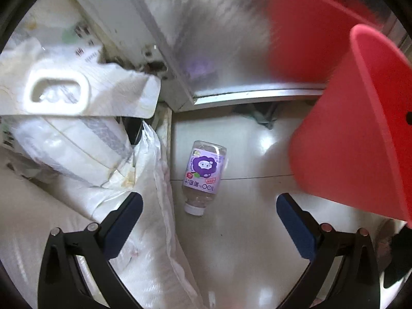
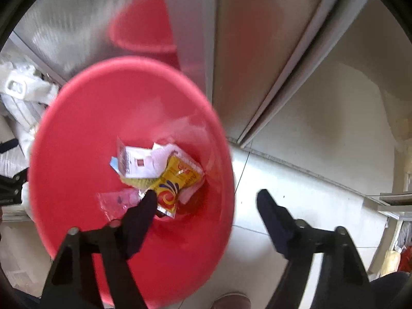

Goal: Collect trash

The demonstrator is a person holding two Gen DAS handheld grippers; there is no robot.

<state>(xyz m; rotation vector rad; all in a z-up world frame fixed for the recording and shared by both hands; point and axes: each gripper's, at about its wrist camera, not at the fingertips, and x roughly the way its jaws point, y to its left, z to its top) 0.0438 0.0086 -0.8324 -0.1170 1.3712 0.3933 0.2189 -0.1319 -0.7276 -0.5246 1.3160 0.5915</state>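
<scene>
Between your left tongs [image 1: 209, 203], spread wide and empty, the juice bottle [image 1: 204, 173] lies on the floor for grabbing, while your right tongs [image 2: 207, 200], apart, straddle the red bin's [image 2: 85, 134] rim.

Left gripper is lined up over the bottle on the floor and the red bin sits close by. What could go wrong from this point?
1. The bottle lies on its side on glossy tile; the open left gripper could nudge it into rolling instead of pinching it.
2. A plastic bag lies right beside the bottle and could get caught by the nearer finger.
3. The right gripper straddles the red bin's rim, one finger inside; a bump could tip it.
</scene>
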